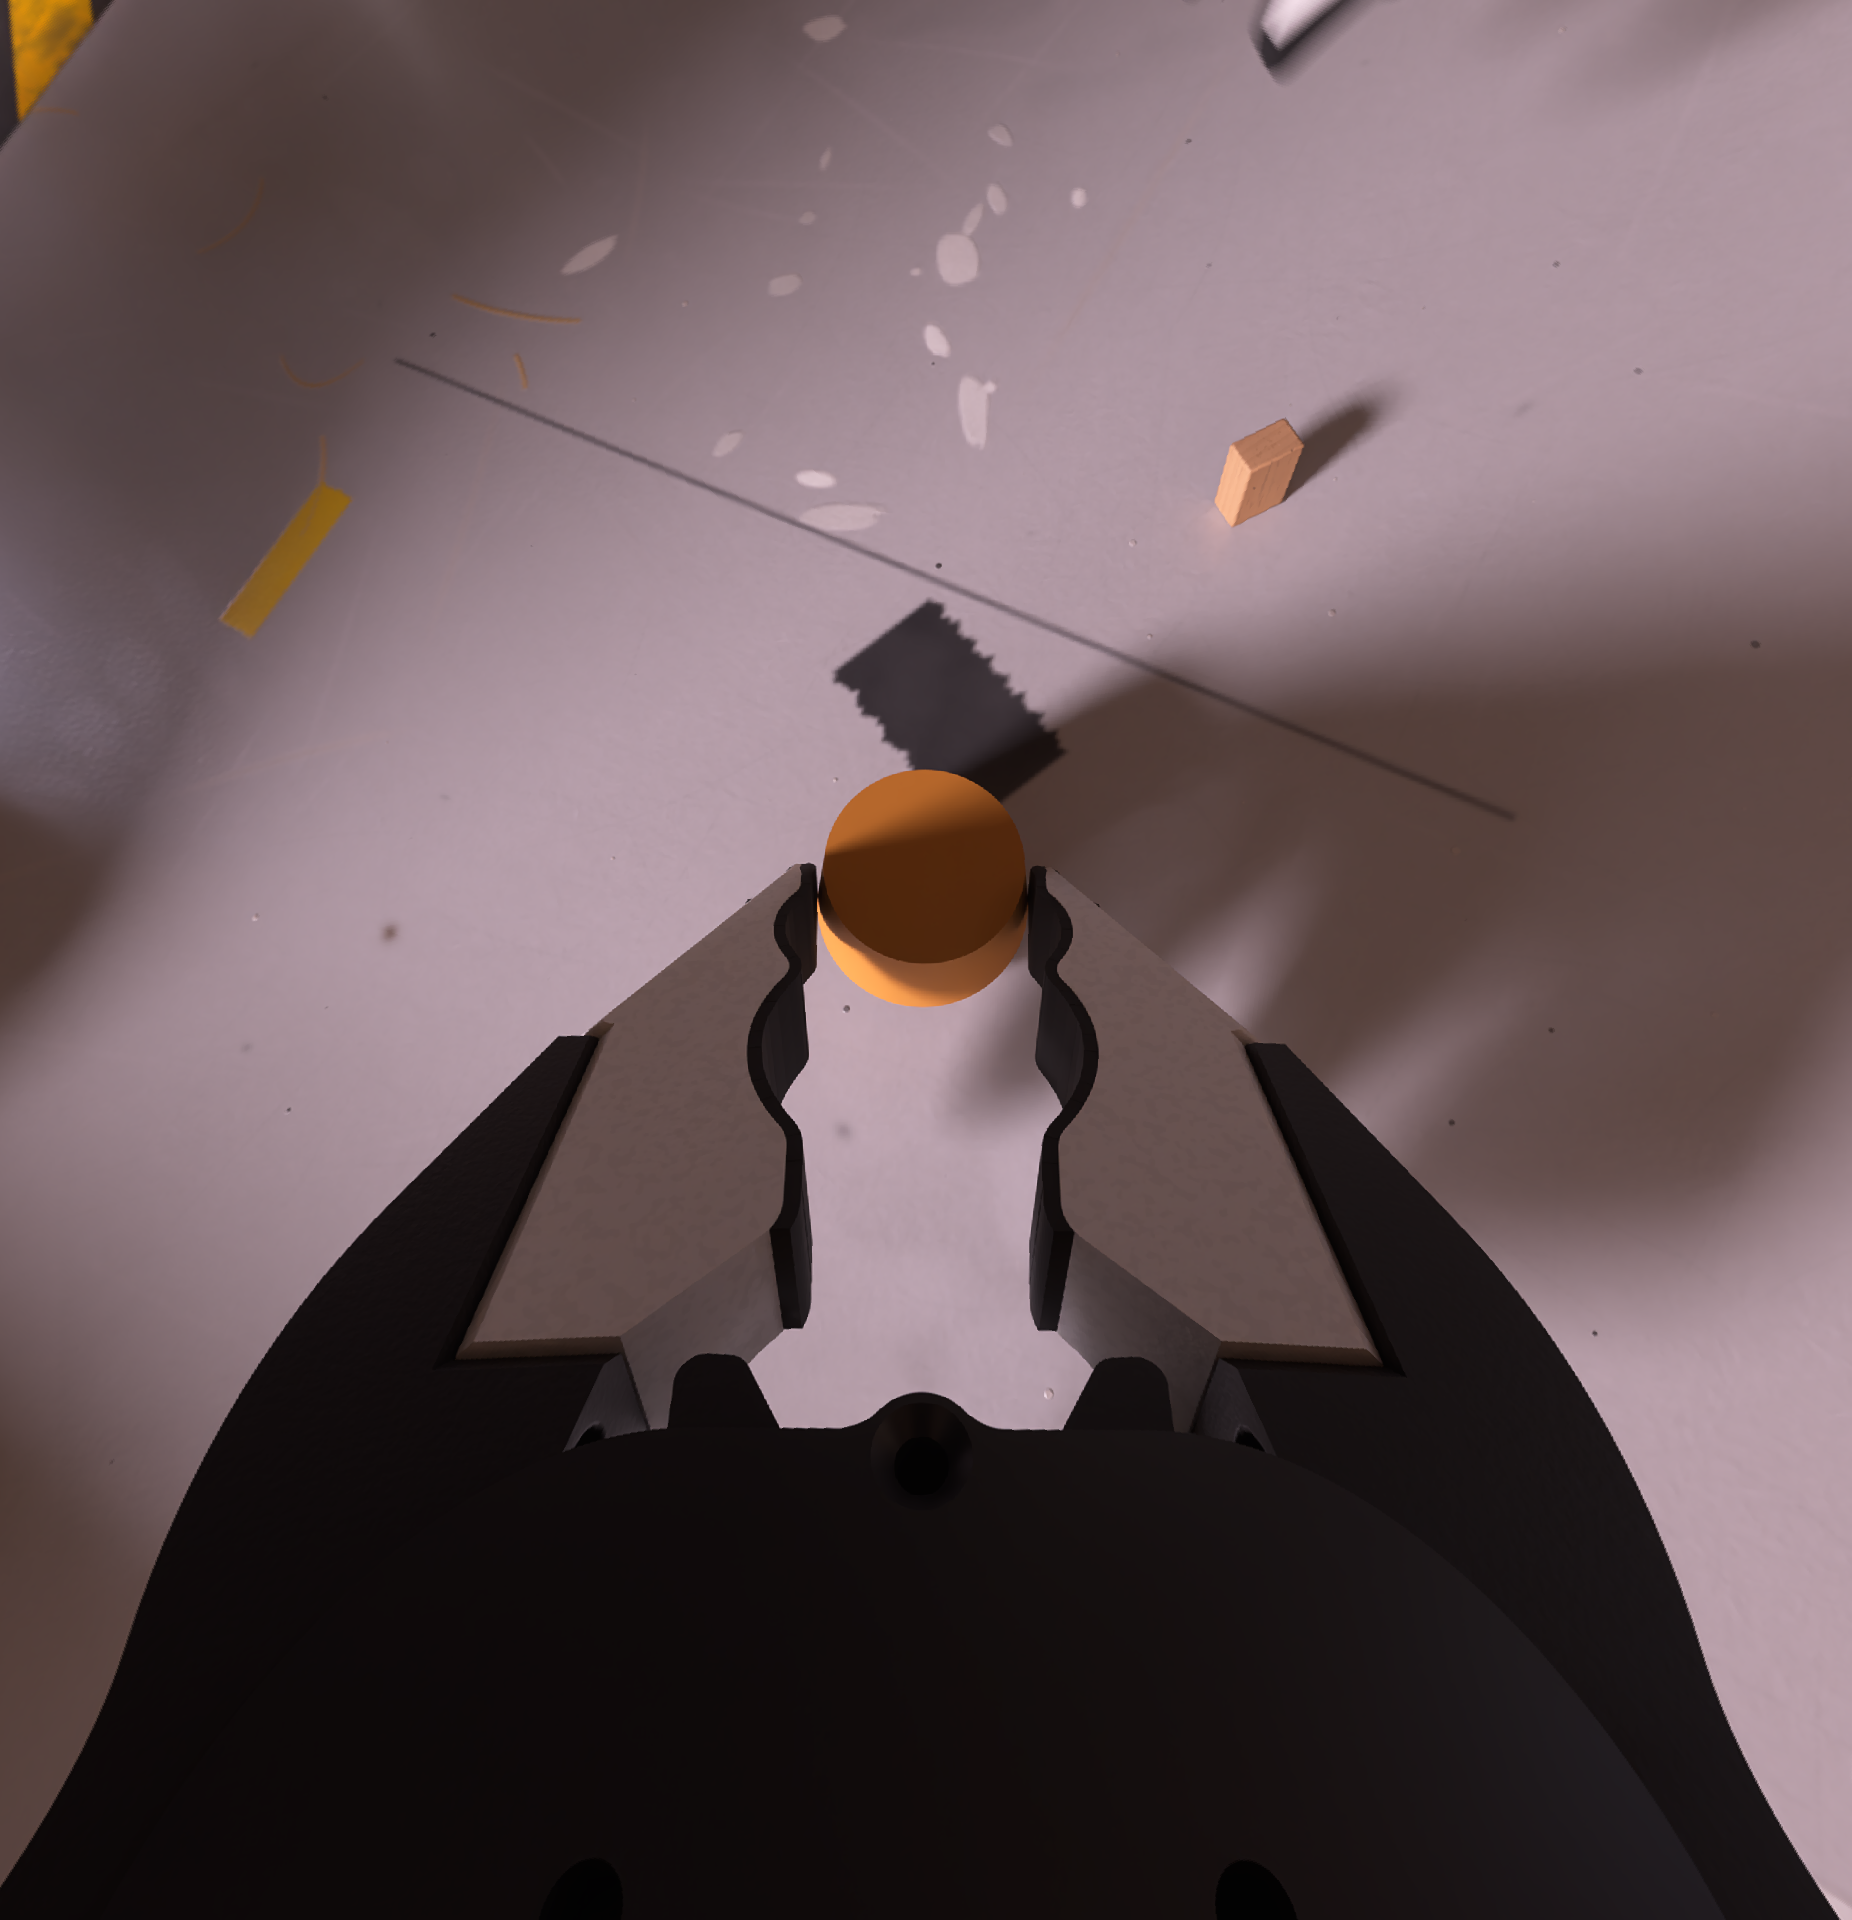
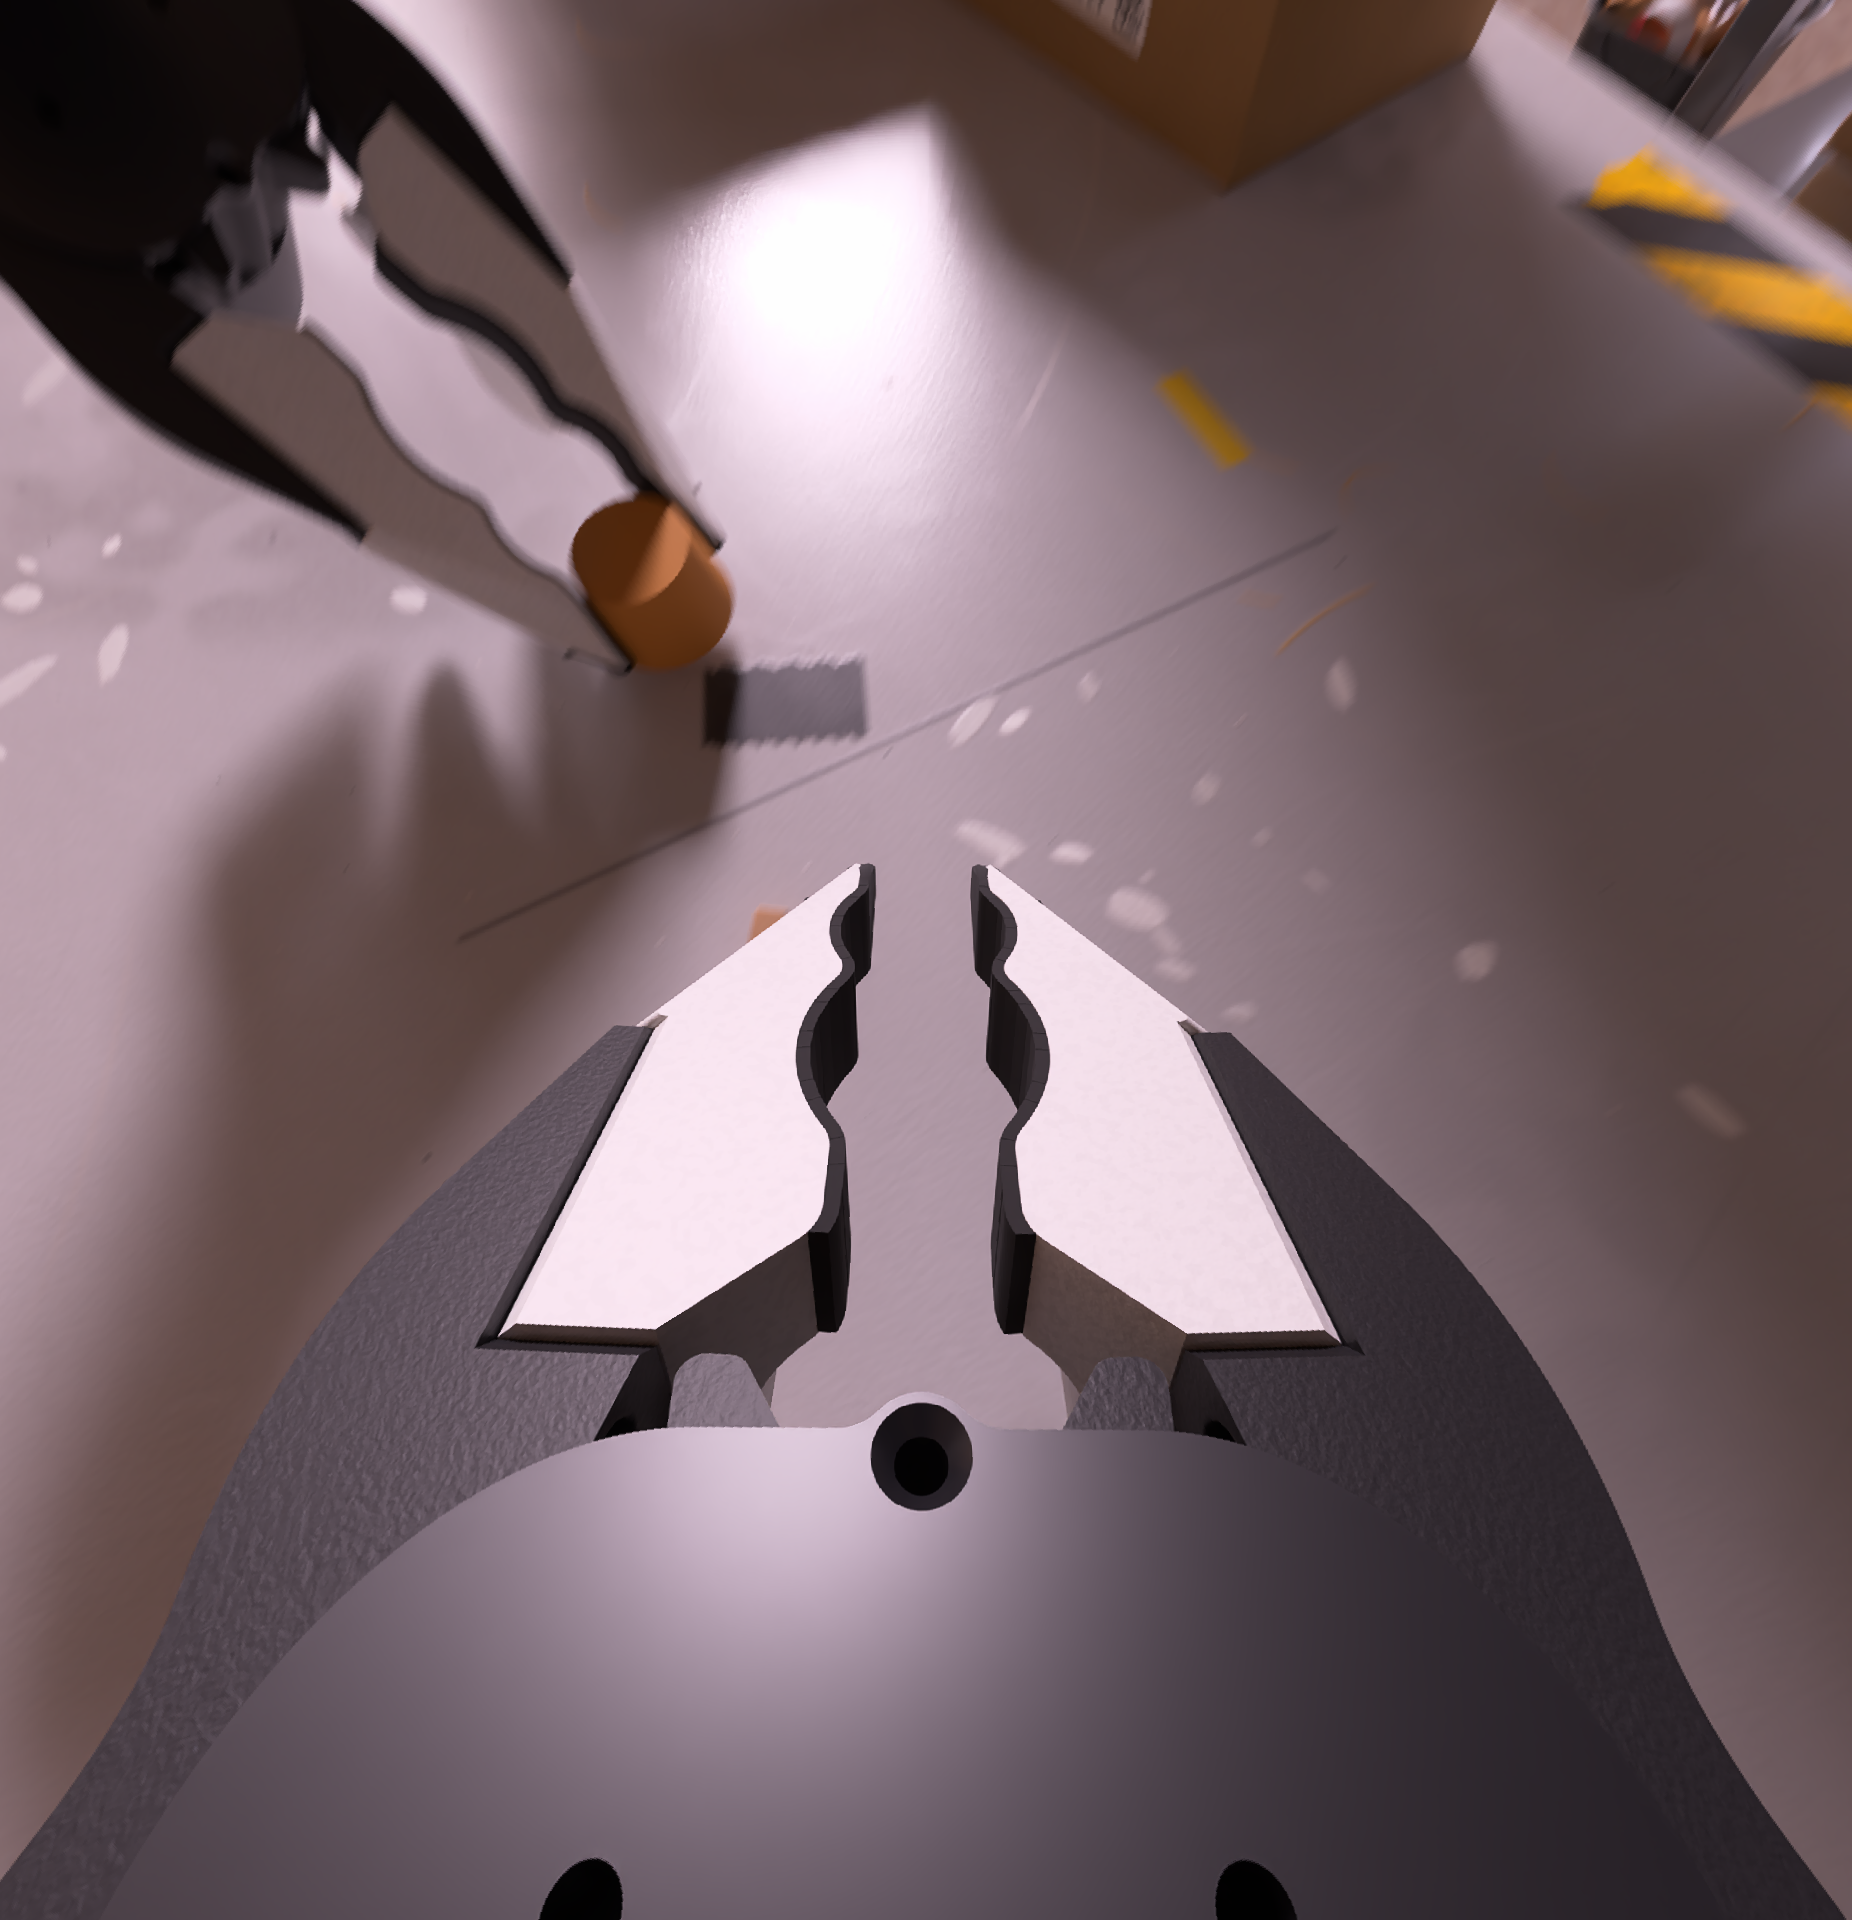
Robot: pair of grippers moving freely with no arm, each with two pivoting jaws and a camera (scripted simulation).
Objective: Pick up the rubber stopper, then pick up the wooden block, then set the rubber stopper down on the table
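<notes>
My left gripper (image 1: 922, 894) is shut on the orange rubber stopper (image 1: 922, 862), gripping its sides at the fingertips and holding it just above the grey table (image 1: 1524, 1039). The right wrist view shows this gripper (image 2: 654, 592) and the stopper (image 2: 662, 623) at the upper left. The small wooden block (image 1: 1260, 473) stands on the table, ahead and to the right of the stopper. My right gripper (image 2: 922, 878) is empty, its jaws a narrow gap apart. A corner of the block (image 2: 768, 920) peeks out just left of its left fingertip.
A black jagged tape patch (image 1: 943, 696) lies just beyond the stopper. A yellow tape strip (image 1: 283, 561) lies to the left, and white flecks (image 1: 958, 260) are scattered farther off. A cardboard box (image 2: 1244, 83) and striped hazard tape (image 2: 1753, 281) are at the table's far side.
</notes>
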